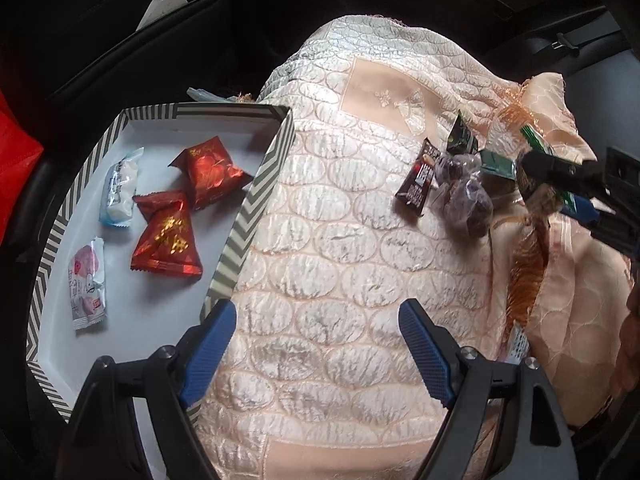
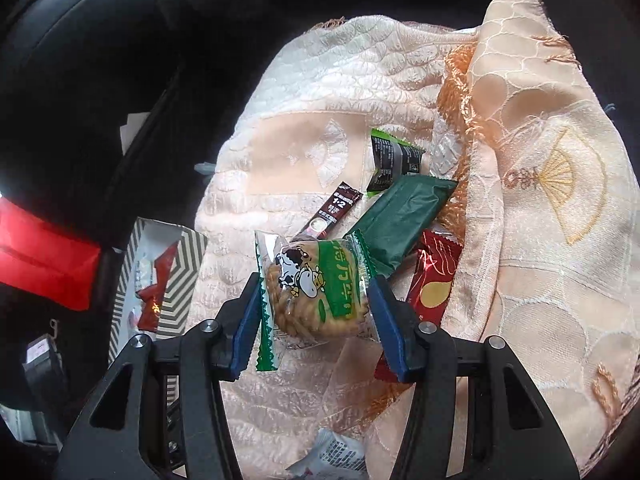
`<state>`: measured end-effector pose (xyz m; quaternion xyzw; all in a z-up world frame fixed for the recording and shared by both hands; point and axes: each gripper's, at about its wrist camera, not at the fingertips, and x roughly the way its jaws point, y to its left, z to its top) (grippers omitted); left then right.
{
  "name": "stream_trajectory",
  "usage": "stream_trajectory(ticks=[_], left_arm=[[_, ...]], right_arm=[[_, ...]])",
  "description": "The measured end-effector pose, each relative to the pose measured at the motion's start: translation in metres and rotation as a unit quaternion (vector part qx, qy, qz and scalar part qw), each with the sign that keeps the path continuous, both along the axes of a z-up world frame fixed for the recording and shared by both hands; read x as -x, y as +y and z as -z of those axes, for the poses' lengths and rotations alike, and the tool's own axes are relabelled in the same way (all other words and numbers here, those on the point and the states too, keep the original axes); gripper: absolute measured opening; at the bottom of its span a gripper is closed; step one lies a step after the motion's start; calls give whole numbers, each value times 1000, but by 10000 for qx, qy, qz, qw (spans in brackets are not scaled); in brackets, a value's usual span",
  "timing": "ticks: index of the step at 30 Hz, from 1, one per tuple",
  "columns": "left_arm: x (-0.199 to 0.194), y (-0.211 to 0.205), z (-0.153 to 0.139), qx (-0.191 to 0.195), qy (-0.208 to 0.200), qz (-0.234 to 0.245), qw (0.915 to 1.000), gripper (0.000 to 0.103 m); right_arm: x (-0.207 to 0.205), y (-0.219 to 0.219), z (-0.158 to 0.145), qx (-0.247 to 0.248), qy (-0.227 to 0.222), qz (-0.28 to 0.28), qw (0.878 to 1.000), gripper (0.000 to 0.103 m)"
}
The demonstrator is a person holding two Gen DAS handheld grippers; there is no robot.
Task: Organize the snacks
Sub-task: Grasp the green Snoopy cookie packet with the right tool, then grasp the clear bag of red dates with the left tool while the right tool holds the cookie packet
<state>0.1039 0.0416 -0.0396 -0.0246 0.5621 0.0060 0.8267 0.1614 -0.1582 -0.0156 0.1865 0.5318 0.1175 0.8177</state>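
In the right wrist view my right gripper [image 2: 314, 294] is shut on a green cookie packet with a cartoon cow [image 2: 312, 288], held between both blue pads above the peach cloth. Behind it lie a dark green bar [image 2: 404, 216], a brown coffee stick [image 2: 332, 212], a black-green packet [image 2: 394, 160] and a red packet [image 2: 434, 276]. In the left wrist view my left gripper [image 1: 318, 312] is open and empty over the cloth, beside a striped box [image 1: 248, 208]. The box holds two red packets [image 1: 168, 236], a white one [image 1: 120, 188] and a pink one [image 1: 88, 284].
A quilted peach cloth [image 1: 340, 240] covers the surface, with a fringed fold [image 2: 540, 160] at the right. Clear-wrapped dark sweets [image 1: 464, 200] lie by the right gripper [image 1: 560, 172]. A red bag [image 2: 44, 256] and dark seats surround. A white packet [image 2: 336, 456] lies near the front.
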Motion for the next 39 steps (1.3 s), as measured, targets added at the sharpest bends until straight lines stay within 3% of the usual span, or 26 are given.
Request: stream_trajectory(ticks=[8,12,18,27,30,33,34,36,39], left_arm=[[-39,-32,-1,33,-39,134,9999,85],[-59,-50,2,107,-93,661,9977,85],[-73,-77,16,272,64,2050,9784,85],[-89,-101,28,177,129,3301,9437,85],[-92,-107,37,-40,155,3509,9363,85],[-95,-106,40,-9,132,3489,9371,85],[-96,-106,40,5,112,3472,9377,84],[-96,-105,40,168,119,3504,9364,58],[-90,-106,38,193,69,3528,9355,51]], right_arm=[[7,-17,-4,-354,-105,179,9992,53],[9,-25,-5,-481,-127,305,9983,53],[10,-38,-8,-698,-176,499,9962,53],[8,-43,-7,-874,-165,592,9943,53],[8,-46,-6,-899,-156,640,9938,53],[8,-47,-7,-905,-166,658,9936,53],[8,-47,-7,-909,-163,664,9935,53],[7,-47,-6,-906,-161,683,9934,53],[6,-48,-6,-908,-161,692,9933,53]])
